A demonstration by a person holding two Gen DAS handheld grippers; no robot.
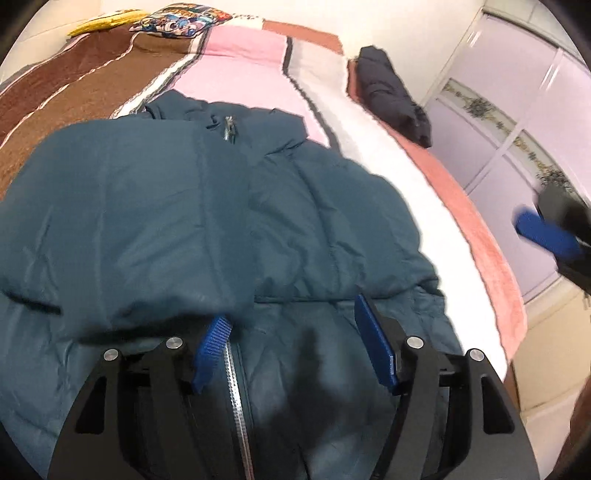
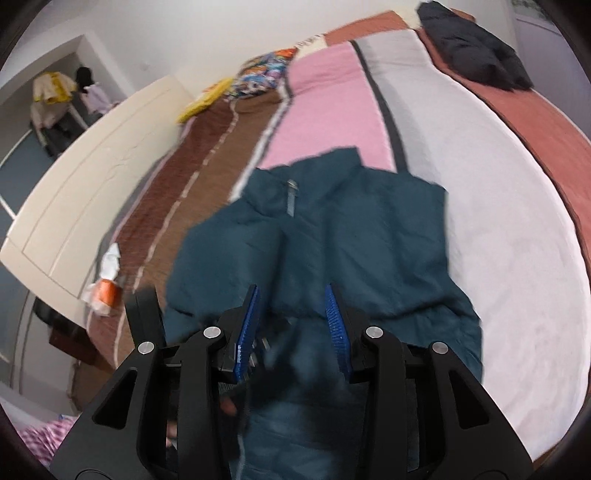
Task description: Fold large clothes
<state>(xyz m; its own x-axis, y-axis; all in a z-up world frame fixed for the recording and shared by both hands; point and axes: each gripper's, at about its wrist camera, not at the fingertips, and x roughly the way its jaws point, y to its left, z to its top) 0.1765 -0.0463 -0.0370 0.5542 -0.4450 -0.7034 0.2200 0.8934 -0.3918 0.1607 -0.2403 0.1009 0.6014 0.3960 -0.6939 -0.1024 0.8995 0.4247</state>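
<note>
A large dark teal puffer jacket (image 1: 207,221) lies on the bed, zipper up, with both sleeves folded in over the front. It also shows in the right wrist view (image 2: 351,236). My left gripper (image 1: 291,332) is open just above the jacket's lower front, its left blue pad beside the zipper and the folded sleeve edge. My right gripper (image 2: 291,317) is open and empty above the jacket's lower part. It also shows, blurred, at the right edge of the left wrist view (image 1: 546,232).
The bed carries a striped blanket (image 1: 240,62) in brown, pink, white and rust. A folded dark garment (image 1: 395,96) lies at the far right edge. Patterned and yellow cushions (image 1: 177,20) sit at the far end. An orange-and-white wrapper (image 2: 105,284) lies at the bed's left edge.
</note>
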